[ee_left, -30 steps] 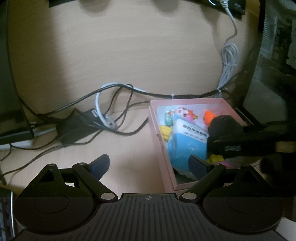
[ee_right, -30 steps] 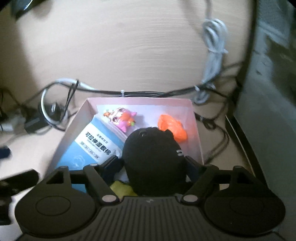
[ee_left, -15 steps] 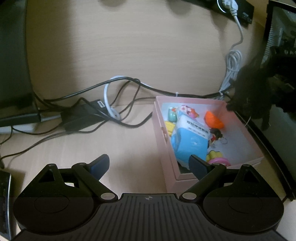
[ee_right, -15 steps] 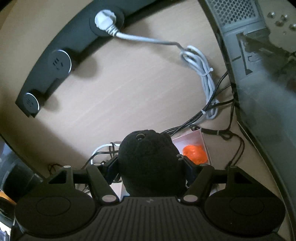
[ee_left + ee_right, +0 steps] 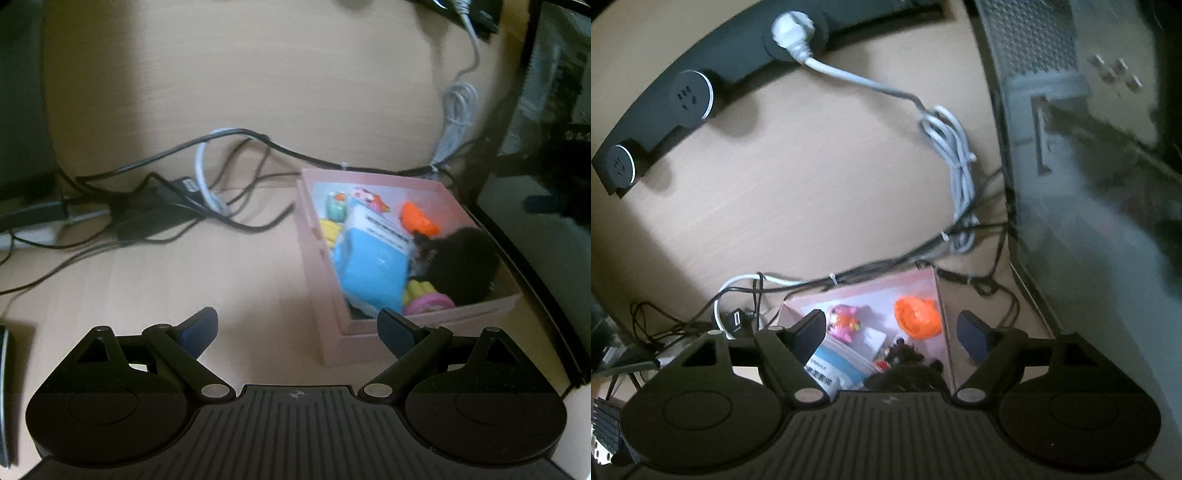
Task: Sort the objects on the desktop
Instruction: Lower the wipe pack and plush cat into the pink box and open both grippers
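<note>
My left tool (image 5: 297,326) hangs open and empty over the surface (image 5: 221,288), just beside the pink box (image 5: 332,347). My right tool (image 5: 892,332) is opening above that box, with nothing between its jaws. The black plush toy (image 5: 461,262), blurred, seems to lie inside the box by the blue packet (image 5: 369,269) and orange toy (image 5: 918,315). Cables (image 5: 221,206) trail behind.

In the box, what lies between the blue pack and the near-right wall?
In the left wrist view, a black fuzzy toy fills most of the stretch between the blue pack and that wall of the pink box, with yellow and pink pieces below it.
</note>
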`<state>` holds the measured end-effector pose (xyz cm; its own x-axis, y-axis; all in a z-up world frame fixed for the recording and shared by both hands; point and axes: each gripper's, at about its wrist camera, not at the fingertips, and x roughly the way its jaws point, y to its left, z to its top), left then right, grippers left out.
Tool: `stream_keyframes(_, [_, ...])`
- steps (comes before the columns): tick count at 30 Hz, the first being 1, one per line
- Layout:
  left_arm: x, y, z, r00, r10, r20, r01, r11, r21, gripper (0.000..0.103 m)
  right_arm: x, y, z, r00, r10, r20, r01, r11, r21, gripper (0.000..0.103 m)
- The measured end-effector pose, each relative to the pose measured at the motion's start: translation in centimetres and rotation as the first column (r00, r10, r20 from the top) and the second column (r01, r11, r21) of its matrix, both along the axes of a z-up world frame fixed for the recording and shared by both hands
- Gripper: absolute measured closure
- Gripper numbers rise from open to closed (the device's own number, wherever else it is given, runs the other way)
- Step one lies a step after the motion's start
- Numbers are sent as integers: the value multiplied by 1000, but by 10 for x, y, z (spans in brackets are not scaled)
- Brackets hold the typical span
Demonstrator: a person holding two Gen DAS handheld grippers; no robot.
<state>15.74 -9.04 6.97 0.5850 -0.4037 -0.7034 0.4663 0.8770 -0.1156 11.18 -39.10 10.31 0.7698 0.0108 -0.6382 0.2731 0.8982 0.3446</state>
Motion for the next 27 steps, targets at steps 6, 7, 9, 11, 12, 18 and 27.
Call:
stream_keyframes(6, [-6, -10, -2, 999, -53, -3, 53, 999, 7, 6, 0, 0, -22, 999, 16, -50, -12, 997, 79, 25])
stream_keyframes(7, [-6, -11, -2, 999, -55, -3, 55, 998, 7, 6, 2, 5, -23, 998, 31, -48, -28, 997, 73, 26])
stream_keyframes(9, [-6, -10, -2, 998, -55, -4, 55, 998, 5, 6, 7, 15, -24, 996, 66, -52, -63, 996, 63, 31])
stream_keyframes(11, [-5, -9, -3, 999, -49, -5, 49, 999, 6, 6, 13, 24, -28, 994, 79, -71, -76, 996, 40, 35])
stream_keyframes(12, [-4, -8, -3, 999, -45, -7, 45, 999, 6, 6, 16, 28, -31, 994, 77, -83, -75, 997, 22, 36])
stream_keyframes(18, [-1, -6, -9, 999, -33, -27, 34, 999, 9, 5, 30, 33, -43, 995, 70, -73, -74, 996, -42, 37])
stream_keyframes(27, [4, -9, -16, 998, -42, -44, 42, 999, 5, 5, 59, 64, -27, 984, 175, -12, -175, 979, -104, 41])
